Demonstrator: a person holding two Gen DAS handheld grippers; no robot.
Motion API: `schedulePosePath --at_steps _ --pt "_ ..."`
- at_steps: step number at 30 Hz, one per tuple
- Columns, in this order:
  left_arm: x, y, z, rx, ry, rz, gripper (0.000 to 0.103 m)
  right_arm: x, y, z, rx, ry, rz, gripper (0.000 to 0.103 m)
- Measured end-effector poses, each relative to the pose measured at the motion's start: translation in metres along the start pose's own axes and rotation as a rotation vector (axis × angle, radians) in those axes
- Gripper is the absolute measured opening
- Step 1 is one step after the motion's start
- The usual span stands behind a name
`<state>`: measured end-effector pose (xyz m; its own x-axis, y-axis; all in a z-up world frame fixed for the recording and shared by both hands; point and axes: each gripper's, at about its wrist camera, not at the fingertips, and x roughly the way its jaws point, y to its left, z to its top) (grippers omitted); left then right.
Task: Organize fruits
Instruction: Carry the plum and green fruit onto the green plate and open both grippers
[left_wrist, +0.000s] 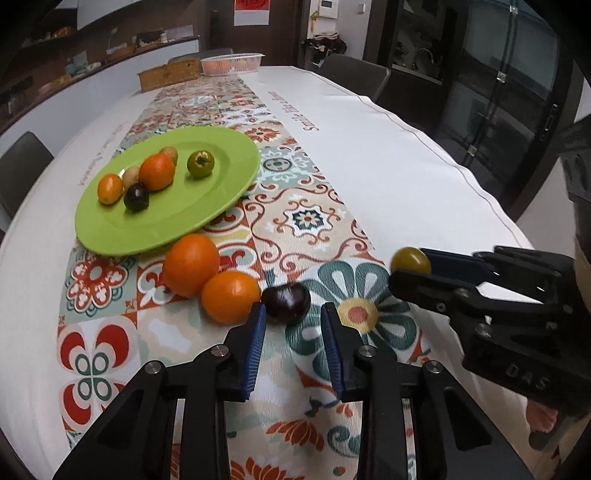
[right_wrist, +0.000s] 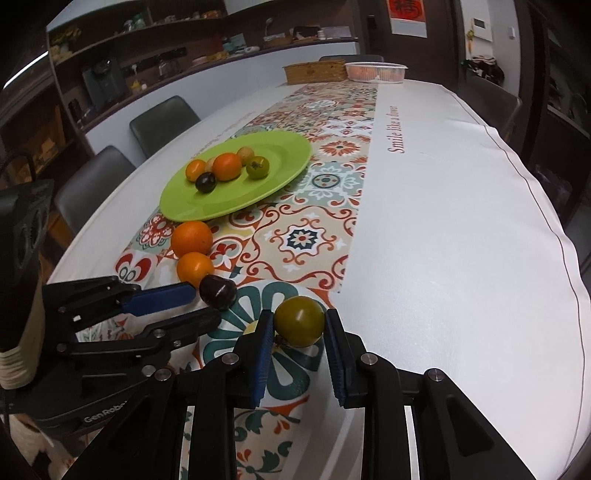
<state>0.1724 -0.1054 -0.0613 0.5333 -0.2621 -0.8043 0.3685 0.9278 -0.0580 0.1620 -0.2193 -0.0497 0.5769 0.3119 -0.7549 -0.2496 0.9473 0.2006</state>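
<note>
Both grippers are mid-pickup near the table's near edge: the right gripper (right_wrist: 299, 325) has its fingers clamped on the green tomato (right_wrist: 299, 320), the left gripper's (left_wrist: 293, 314) narrowed fingers flank the dark plum (left_wrist: 286, 301), and next each likely carries to the green plate (left_wrist: 229, 184).

My left wrist camera looks forward and steeply down along my left claw (left_wrist: 293, 314), close above the tabletop (left_wrist: 388, 147), facing the green plate (left_wrist: 236, 184) with my right claw (left_wrist: 410, 269) entering from the right. My right wrist camera sits equally near behind that claw, my left entering from the left. Both views share the plate, the patterned runner (right_wrist: 314, 236) and the far shelves.
</note>
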Motion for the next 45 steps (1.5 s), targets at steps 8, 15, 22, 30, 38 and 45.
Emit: schedulePosePath --at_steps 8,15,22,30,38,45 --pt "0.006 -0.009 0.007 0.016 -0.005 0.083 0.031 -0.005 -0.008 -0.001 0.035 -0.026 0.016 0.029" --pt "0.015 -0.012 0.009 0.057 -0.017 0.132 0.031 -0.004 -0.01 -0.001 0.046 -0.026 0.018 0.029" --pt "0.017 -0.004 0.009 0.045 0.0 0.1 0.029 -0.002 -0.008 0.001 0.045 -0.02 0.016 0.029" --pt "-0.014 0.0 0.012 0.017 -0.055 0.063 0.029 -0.011 0.0 0.007 0.017 -0.027 0.011 0.029" --pt "-0.055 0.013 0.011 0.009 -0.129 0.048 0.029 -0.034 0.027 0.017 -0.035 -0.074 0.014 0.029" --pt "-0.088 0.034 0.015 -0.015 -0.187 0.084 0.029 -0.053 0.056 0.03 -0.072 -0.127 0.024 0.029"
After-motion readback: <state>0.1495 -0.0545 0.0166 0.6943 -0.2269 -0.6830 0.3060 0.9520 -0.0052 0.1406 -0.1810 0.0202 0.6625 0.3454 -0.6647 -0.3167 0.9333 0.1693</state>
